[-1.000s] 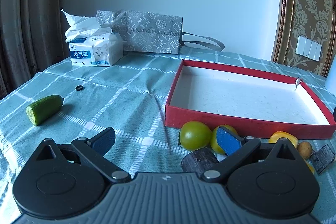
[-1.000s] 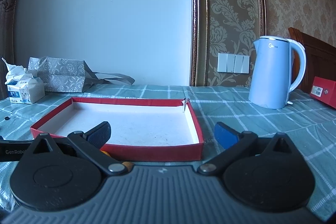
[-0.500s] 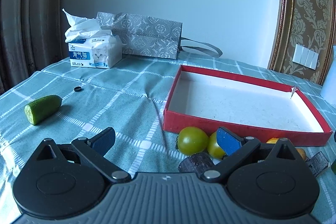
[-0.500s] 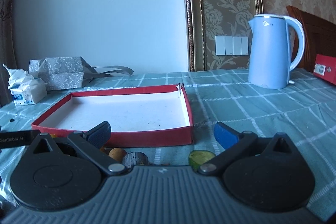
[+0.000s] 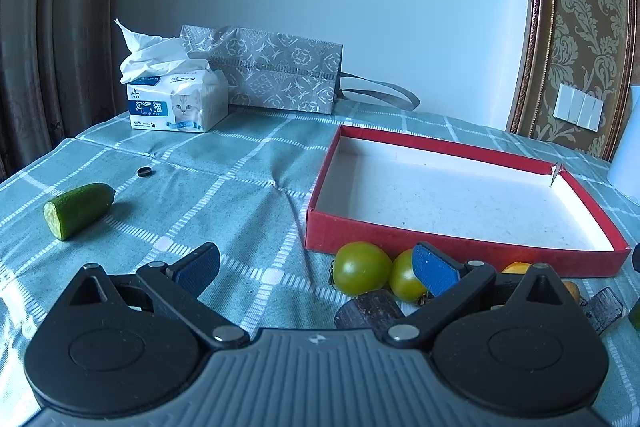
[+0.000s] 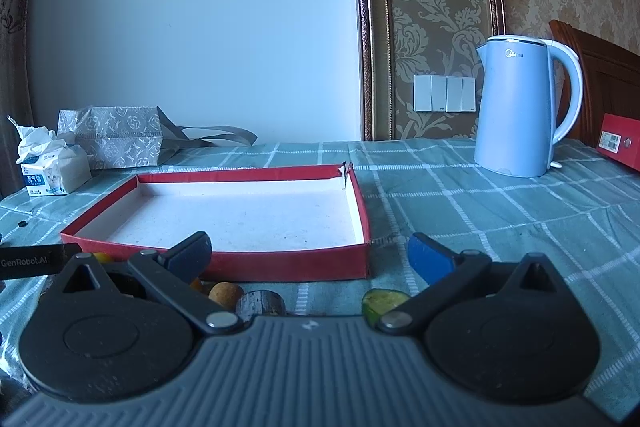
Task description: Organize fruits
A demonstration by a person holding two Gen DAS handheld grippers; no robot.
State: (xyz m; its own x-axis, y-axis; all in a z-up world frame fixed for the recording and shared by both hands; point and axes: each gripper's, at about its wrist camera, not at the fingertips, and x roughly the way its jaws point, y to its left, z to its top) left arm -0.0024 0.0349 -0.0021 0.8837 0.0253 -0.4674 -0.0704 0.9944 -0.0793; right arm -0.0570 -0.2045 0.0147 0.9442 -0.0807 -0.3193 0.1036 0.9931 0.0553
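Left gripper wide open, holding nothing, low over the surface. Right gripper also wide open and empty. Red tray has no fruit in it. Two green tomatoes sit just outside its near wall, touching each other. Cucumber piece lies well apart to the left. Kettle stands beyond the tray on the right.

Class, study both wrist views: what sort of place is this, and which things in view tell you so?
Most likely a room in a home, perhaps a dining room or bedroom. A checked tablecloth carries an electric kettle and a tissue pack, and the wall has damask wallpaper with a bank of light switches.
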